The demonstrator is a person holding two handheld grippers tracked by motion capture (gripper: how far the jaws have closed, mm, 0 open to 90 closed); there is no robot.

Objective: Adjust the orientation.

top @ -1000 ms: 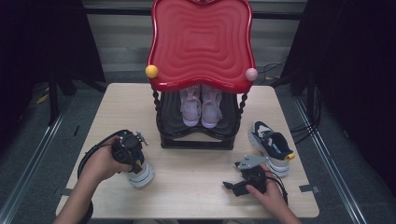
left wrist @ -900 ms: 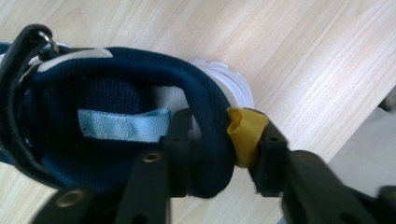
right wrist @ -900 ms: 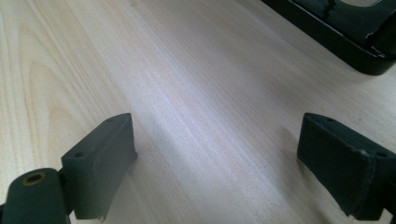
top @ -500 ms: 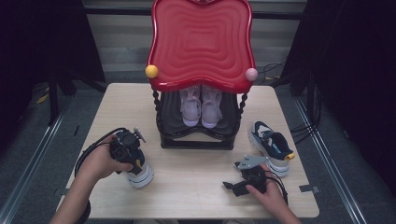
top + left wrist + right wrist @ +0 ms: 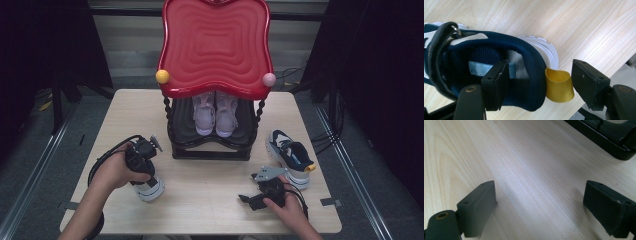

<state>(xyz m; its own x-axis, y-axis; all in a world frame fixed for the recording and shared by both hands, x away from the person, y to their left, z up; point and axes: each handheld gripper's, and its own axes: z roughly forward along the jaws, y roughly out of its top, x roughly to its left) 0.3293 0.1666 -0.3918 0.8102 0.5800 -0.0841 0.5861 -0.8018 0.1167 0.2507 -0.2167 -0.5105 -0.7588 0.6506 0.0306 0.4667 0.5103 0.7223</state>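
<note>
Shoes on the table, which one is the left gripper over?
The navy shoe at the table's front left, under the left gripper; its heel collar sits between the just-opened jaws. The matching shoe lies right; the pale pair is shelved.

Each black two-jaw left gripper [image 5: 539, 85] and right gripper [image 5: 539, 207] ends in blocky matte-black pads [image 5: 495, 83] with small round holes in their faces. Behind each pad, the jaw arm carries a brass-ringed screw hole. A grey three-cornered plate [image 5: 269, 174] sits atop the right gripper's body, behind its jaws. Black cables [image 5: 102, 160] loop back from the bodies. Forearms are bare of sleeves.
</note>
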